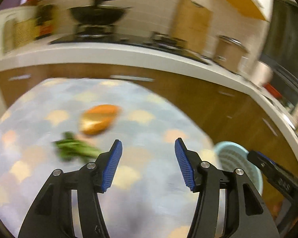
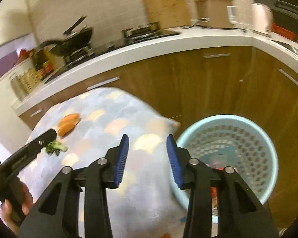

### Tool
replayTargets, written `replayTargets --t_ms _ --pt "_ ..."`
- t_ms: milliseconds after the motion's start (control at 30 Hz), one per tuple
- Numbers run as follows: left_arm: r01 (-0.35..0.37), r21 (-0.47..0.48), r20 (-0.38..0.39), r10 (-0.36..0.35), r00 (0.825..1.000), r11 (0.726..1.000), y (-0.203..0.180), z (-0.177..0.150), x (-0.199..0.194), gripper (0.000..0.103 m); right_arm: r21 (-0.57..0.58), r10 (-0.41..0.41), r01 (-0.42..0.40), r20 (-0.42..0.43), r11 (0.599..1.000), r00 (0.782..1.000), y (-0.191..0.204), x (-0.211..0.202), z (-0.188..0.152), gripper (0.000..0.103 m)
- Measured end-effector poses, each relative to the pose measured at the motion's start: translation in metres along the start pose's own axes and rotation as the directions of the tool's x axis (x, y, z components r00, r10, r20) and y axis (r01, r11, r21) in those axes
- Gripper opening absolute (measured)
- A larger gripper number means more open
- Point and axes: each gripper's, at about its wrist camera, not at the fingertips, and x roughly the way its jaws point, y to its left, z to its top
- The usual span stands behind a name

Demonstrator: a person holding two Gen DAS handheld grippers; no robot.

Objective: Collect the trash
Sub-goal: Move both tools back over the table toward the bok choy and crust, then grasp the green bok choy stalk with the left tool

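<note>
Both the left gripper [image 1: 148, 165] and the right gripper [image 2: 147, 159] are open and hold nothing. On the table [image 1: 153, 208], the orange peel [image 1: 99, 122] and green leaf scrap [image 1: 75, 148] lie at ten o'clock from the left gripper. The blue basket [image 2: 268, 148] stands beside the table, at two o'clock from the right gripper.

Both tools look alike. The left gripper [image 1: 148, 163] has glossy black plastic arms with triangular cut-outs, round silver screw heads at the pivots, and blue ribbed pads [image 1: 112, 166] lining its two fingers. The right gripper [image 2: 147, 159] has the same black frame, silver screws and blue ribbed pads [image 2: 121, 158]. In the right wrist view, the left tool's black side carries pale lettering, too blurred to read, and the bare-skinned left hand [image 2: 17, 204] appears below it.
</note>
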Motion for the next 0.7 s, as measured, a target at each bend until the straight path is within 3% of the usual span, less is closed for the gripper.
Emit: replayTargets --t_ms 133,300,433,567,700 --pt "-0.044 -0.091 -0.031 0.041 0.999 0.995 0.045 0.000 0.008 0.058 -0.024 0.022 -0.023 -0.032 0.999 0.999 0.037 0.033 -0.010 0.033" --pt "-0.103 -0.126 -0.055 0.097 0.994 0.987 0.070 -0.005 0.018 0.063 -0.065 0.038 -0.042 -0.074 0.997 0.997 0.068 0.068 -0.020 0.032" --pt "-0.126 -0.191 -0.108 0.107 0.988 0.973 0.085 -0.009 0.033 0.065 -0.084 0.026 -0.035 -0.101 0.996 0.994 0.075 0.085 -0.025 0.032" --pt "-0.112 -0.265 -0.135 0.078 0.988 0.958 0.091 -0.018 0.042 0.073 -0.071 0.041 -0.048 -0.098 0.996 0.994 0.072 0.085 -0.025 0.033" --pt "-0.155 -0.241 -0.131 0.126 0.983 0.958 0.082 -0.012 0.051 0.073 -0.062 0.044 -0.049 -0.093 0.997 0.995 0.070 0.083 -0.026 0.033"
